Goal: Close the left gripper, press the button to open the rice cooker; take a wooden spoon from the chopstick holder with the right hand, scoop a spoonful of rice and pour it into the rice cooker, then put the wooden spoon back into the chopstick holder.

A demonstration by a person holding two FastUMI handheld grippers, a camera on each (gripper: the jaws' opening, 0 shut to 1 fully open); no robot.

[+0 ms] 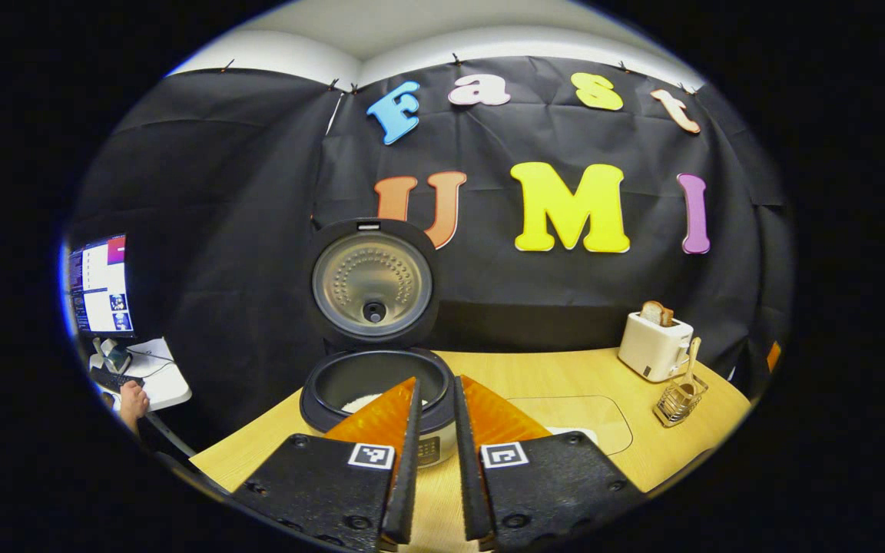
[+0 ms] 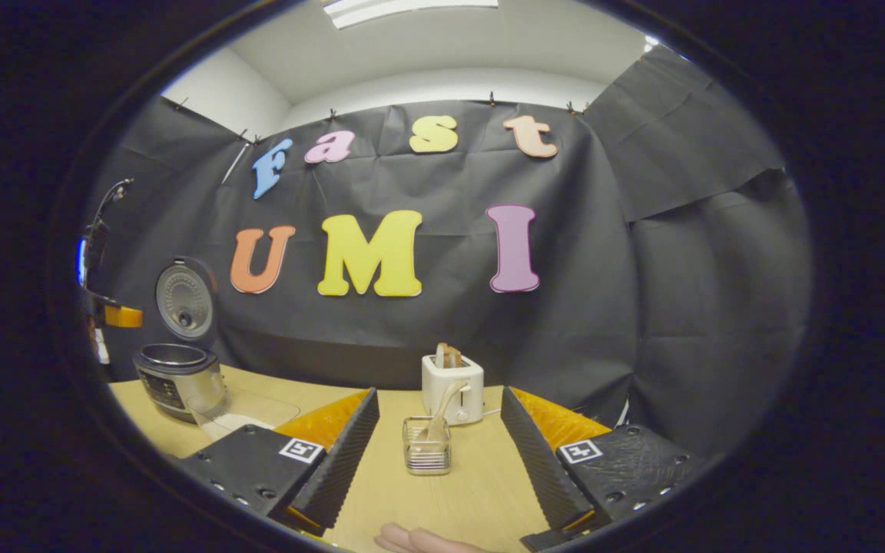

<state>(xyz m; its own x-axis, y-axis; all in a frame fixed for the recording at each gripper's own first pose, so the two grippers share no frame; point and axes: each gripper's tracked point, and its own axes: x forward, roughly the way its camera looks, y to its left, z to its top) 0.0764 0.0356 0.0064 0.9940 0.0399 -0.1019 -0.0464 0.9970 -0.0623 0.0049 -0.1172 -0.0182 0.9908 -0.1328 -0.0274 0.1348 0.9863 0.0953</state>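
The rice cooker (image 1: 335, 384) stands open on the wooden table, its lid (image 1: 372, 283) upright, with some white rice (image 1: 362, 402) in the pot. My left gripper (image 1: 438, 380) hovers just in front of it, fingers nearly touching and nothing between them. The wire chopstick holder (image 2: 425, 449) stands in front of the toaster with the wooden spoon (image 2: 442, 407) leaning in it. My right gripper (image 2: 439, 392) is wide open a short way before the holder, which lies in line with the gap between its fingers. The cooker (image 2: 174, 380) also appears far left in the right gripper view.
A white toaster (image 2: 452, 388) with bread in it stands behind the holder by the black cloth wall. A clear container with rice (image 2: 231, 415) sits right of the cooker. A hand (image 2: 427, 541) shows at the bottom edge. A desk with a monitor (image 1: 101, 284) is far left.
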